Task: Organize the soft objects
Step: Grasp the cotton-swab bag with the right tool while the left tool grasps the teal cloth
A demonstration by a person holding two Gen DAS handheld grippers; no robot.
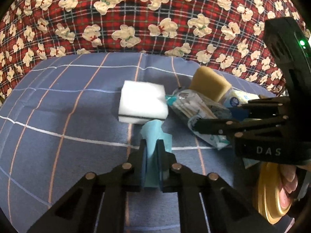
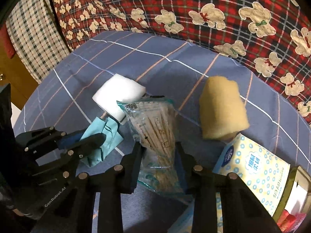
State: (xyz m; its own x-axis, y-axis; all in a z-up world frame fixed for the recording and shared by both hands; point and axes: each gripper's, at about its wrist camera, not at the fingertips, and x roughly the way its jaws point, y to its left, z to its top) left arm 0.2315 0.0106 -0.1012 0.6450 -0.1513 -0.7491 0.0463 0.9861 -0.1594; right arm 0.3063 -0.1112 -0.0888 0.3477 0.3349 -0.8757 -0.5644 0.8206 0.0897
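My left gripper (image 1: 152, 145) is shut on a light blue cloth (image 1: 153, 134), just in front of a white sponge block (image 1: 142, 102); it also shows in the right wrist view (image 2: 101, 138) holding the cloth (image 2: 103, 134). My right gripper (image 2: 158, 147) is shut on a clear plastic bag of cotton swabs (image 2: 155, 128), seen from the left wrist view (image 1: 194, 104) too. A yellow sponge (image 2: 223, 106) leans on a tissue pack (image 2: 256, 174). The white sponge (image 2: 118, 95) touches the bag's top.
All lies on a blue checked cushion (image 1: 68, 116). A red plaid quilt with bear prints (image 1: 136, 19) rises behind. A gold round tin (image 1: 270, 192) sits at the lower right of the left wrist view. A checked fabric and wooden furniture (image 2: 23, 77) stand at the left.
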